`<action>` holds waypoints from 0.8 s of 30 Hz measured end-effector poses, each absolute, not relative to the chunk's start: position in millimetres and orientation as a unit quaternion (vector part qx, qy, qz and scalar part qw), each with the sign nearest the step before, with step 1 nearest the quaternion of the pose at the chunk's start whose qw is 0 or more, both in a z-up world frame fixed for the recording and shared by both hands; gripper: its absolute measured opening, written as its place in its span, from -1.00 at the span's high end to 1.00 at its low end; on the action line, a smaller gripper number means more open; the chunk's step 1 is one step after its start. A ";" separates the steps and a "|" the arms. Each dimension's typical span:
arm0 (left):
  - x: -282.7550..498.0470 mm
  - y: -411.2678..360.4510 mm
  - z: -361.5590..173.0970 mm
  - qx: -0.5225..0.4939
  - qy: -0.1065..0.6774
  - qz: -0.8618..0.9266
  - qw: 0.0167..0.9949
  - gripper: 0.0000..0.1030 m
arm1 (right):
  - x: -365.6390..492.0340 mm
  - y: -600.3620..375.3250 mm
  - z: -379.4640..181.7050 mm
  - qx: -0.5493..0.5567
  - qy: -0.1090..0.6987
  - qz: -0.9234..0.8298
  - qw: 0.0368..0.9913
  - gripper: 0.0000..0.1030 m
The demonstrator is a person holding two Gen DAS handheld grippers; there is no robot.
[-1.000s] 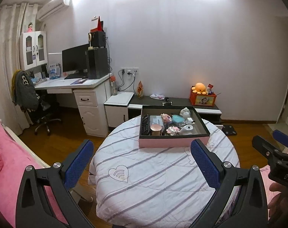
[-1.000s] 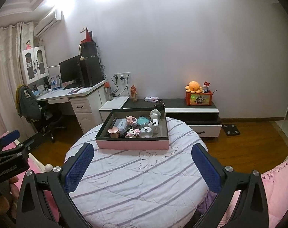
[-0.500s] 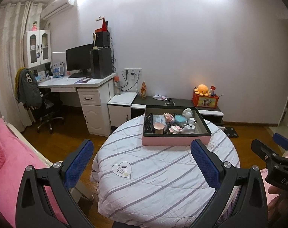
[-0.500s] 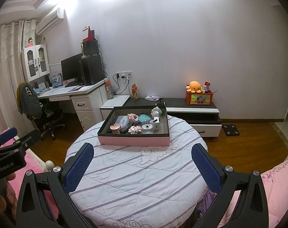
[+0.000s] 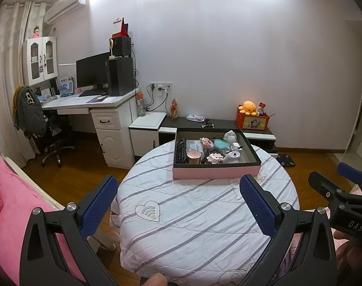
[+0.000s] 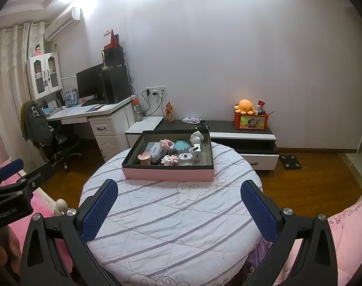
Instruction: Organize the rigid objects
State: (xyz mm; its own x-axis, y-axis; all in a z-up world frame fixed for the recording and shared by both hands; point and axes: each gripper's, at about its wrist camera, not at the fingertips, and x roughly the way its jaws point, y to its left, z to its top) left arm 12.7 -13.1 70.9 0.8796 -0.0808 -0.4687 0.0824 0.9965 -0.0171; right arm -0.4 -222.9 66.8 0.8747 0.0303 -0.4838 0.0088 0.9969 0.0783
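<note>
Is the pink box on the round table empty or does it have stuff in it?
It has things in it. The pink box is open-topped, with small items clustered in its left and middle part; the right end looks bare.

Dim room, ceiling glare on wall, fisheye-warped edges.

Table (image 6: 171,226) under quilted white cloth with grey stripes, matt; box (image 6: 169,174) with smooth pink sides and matt black rim; hand-held gripper fingers (image 6: 98,211) of matt black plastic with rough-textured blue pads and bright metal screws; floor (image 6: 307,174) of glossy brown wood.
</note>
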 end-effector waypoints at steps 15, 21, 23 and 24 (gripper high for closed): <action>15.2 -9.6 65.0 0.000 0.246 -0.047 0.968 -1.00 | 2.5 -218.8 64.9 0.041 0.255 0.008 0.966 -1.00; 19.0 -7.9 61.6 -0.012 0.252 -0.056 0.966 -1.00 | 3.1 -216.9 63.4 0.039 0.256 0.007 0.966 -1.00; 19.4 -6.7 61.9 -0.013 0.252 -0.055 0.966 -1.00 | 3.2 -216.3 62.9 0.039 0.256 0.007 0.966 -1.00; 18.8 -7.0 61.5 -0.014 0.250 -0.054 0.967 -1.00 | 3.4 -215.8 62.8 0.039 0.257 0.007 0.966 -1.00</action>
State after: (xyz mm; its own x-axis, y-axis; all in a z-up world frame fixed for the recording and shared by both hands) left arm 18.8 -7.0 61.5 0.8689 -0.1114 -0.4824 0.0976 0.9938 -0.0538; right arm 3.4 -215.8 62.8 0.8680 0.0333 -0.4954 0.0067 0.9969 0.0788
